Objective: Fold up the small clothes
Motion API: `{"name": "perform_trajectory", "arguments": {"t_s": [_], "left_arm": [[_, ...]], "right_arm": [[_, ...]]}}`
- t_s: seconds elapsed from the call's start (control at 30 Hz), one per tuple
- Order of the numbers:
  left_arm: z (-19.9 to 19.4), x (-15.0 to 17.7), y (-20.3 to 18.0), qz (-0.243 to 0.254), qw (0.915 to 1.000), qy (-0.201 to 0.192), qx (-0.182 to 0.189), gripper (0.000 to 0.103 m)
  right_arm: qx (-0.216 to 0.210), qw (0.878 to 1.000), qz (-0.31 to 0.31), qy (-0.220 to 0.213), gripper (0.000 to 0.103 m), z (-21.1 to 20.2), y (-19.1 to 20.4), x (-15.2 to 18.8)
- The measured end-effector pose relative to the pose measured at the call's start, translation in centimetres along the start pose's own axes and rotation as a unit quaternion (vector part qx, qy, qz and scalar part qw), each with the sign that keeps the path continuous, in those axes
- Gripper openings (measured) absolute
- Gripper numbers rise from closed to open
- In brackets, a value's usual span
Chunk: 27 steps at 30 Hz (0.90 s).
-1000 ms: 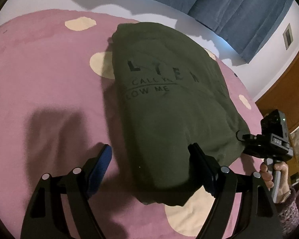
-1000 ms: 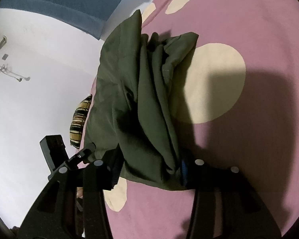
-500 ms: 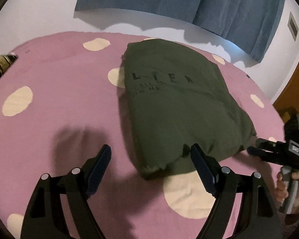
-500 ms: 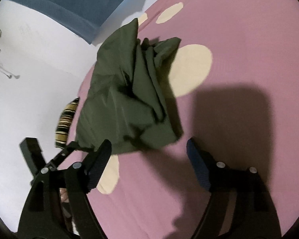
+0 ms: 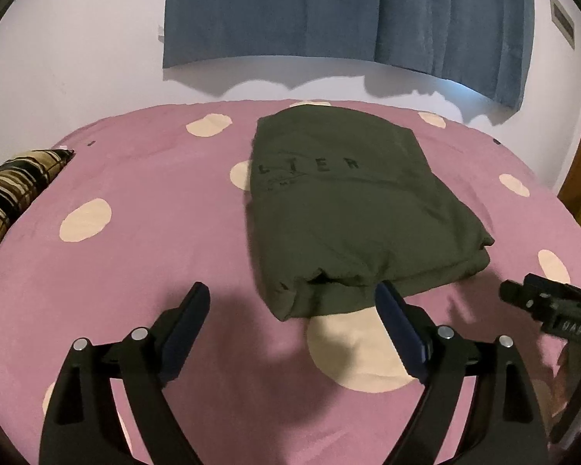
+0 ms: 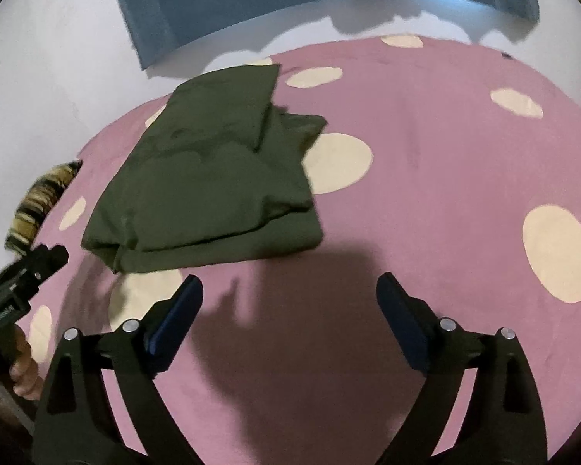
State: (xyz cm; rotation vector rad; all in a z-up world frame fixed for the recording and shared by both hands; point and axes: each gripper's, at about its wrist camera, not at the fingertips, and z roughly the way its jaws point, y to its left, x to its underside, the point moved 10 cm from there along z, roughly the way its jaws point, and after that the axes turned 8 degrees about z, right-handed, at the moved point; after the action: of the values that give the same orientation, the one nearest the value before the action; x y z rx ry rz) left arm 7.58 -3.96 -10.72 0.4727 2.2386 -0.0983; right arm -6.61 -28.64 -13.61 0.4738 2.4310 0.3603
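Cloth is out of both claws now: a second ago the right gripper (image 6: 289,308) was clamped on the shirt's (image 6: 209,178) bunched edge, and its jaws have just been opening, so they stand wide over bare bedspread (image 6: 426,178) with nothing between them. The left gripper (image 5: 290,321) has opened a little further too, and the shirt's (image 5: 348,209) near corner, earlier between its fingers, now lies just beyond them.

In the left view the folded shirt sits centre frame, long axis running from lower centre up toward the curtain (image 5: 329,11), print facing up. A loose flap sticks out at its upper right in the right view.

A striped pillow (image 5: 15,190) lies at the left edge, well apart.
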Motion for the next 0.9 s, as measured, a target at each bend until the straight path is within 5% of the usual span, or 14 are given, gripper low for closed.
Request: {"name": "perform_trajectory", "arguments": {"t_s": [0.9], "left_arm": [[-1.9,1.2,-0.8,-0.014,0.9991,-0.015,-0.038,0.087]], "right_arm": [[0.031,0.999,-0.04,-0.013,0.092,0.3,2.3,1.7]]}}
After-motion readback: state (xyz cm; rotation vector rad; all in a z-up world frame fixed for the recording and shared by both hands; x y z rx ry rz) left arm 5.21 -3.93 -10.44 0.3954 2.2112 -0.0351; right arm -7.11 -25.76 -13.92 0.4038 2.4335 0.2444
